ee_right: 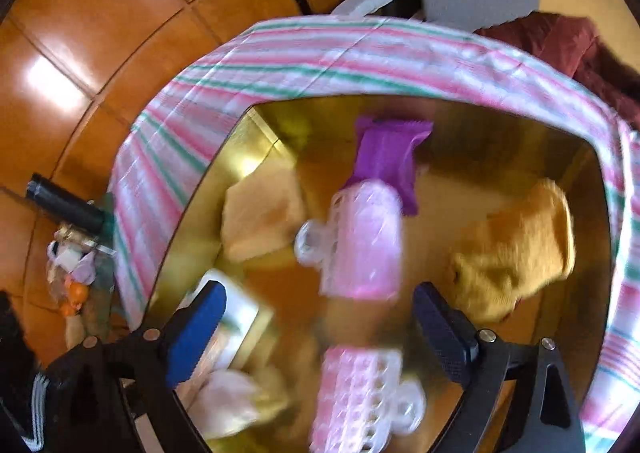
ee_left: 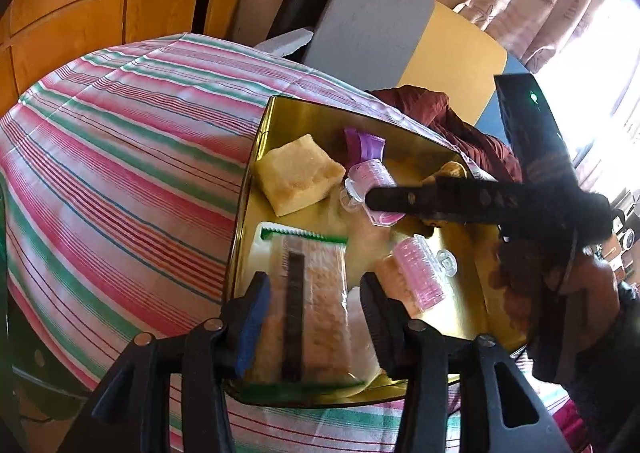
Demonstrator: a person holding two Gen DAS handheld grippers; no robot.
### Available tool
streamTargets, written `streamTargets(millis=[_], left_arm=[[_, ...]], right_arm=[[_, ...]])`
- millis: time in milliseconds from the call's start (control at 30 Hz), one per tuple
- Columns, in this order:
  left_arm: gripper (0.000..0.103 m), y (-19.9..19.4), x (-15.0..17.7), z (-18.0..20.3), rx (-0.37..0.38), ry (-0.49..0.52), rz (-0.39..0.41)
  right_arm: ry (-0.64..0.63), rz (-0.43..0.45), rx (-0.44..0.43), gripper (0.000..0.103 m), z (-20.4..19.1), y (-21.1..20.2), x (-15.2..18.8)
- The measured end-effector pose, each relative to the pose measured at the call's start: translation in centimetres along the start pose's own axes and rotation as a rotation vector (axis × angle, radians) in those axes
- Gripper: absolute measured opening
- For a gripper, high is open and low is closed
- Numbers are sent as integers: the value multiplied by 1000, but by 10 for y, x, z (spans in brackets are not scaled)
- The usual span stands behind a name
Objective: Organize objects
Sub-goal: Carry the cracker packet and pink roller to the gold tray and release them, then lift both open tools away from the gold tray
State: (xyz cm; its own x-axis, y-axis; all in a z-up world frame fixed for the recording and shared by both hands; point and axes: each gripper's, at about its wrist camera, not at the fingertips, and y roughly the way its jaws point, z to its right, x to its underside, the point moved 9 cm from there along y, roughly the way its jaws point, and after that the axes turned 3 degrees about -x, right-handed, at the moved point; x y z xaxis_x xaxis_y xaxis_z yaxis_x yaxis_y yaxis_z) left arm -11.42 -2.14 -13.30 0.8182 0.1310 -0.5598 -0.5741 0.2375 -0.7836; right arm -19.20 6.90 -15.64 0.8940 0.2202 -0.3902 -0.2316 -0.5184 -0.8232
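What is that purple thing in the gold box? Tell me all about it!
The purple thing looks like ribbed plastic with a toothed far edge, maybe a hair clip; blur hides the details. It lies near the far wall of the shiny gold box. A pink hair roller overlaps its near end. Nothing grips it.

Two pink hair rollers (ee_right: 362, 241), sponge (ee_left: 298, 173), purple clip (ee_right: 390, 161) inside gold tray (ee_left: 256, 157).

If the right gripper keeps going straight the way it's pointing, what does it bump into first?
Probably the pink roller lying in the gold tin. It sits just ahead of the right gripper, in line with the gap between its open jaws. The picture is blurred, so depth is uncertain.
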Motion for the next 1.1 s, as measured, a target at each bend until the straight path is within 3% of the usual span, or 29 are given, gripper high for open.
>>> streamTargets(millis=[233, 433, 667, 933, 1100], left_arm=[[48, -11, -2, 2, -11, -21, 25], [48, -26, -3, -1, -44, -13, 67], [48, -46, 0, 7, -48, 14, 115], [48, -63, 8, 33, -59, 97, 153], [48, -70, 18, 48, -55, 126, 164]], right_arm=[[-38, -98, -11, 95, -5, 7, 39], [-11, -97, 28, 95, 10, -12, 72], [-29, 15, 53, 94, 3, -47, 84], [-69, 151, 201, 103, -5, -87, 94], [-76, 248, 271, 103, -3, -116, 105]])
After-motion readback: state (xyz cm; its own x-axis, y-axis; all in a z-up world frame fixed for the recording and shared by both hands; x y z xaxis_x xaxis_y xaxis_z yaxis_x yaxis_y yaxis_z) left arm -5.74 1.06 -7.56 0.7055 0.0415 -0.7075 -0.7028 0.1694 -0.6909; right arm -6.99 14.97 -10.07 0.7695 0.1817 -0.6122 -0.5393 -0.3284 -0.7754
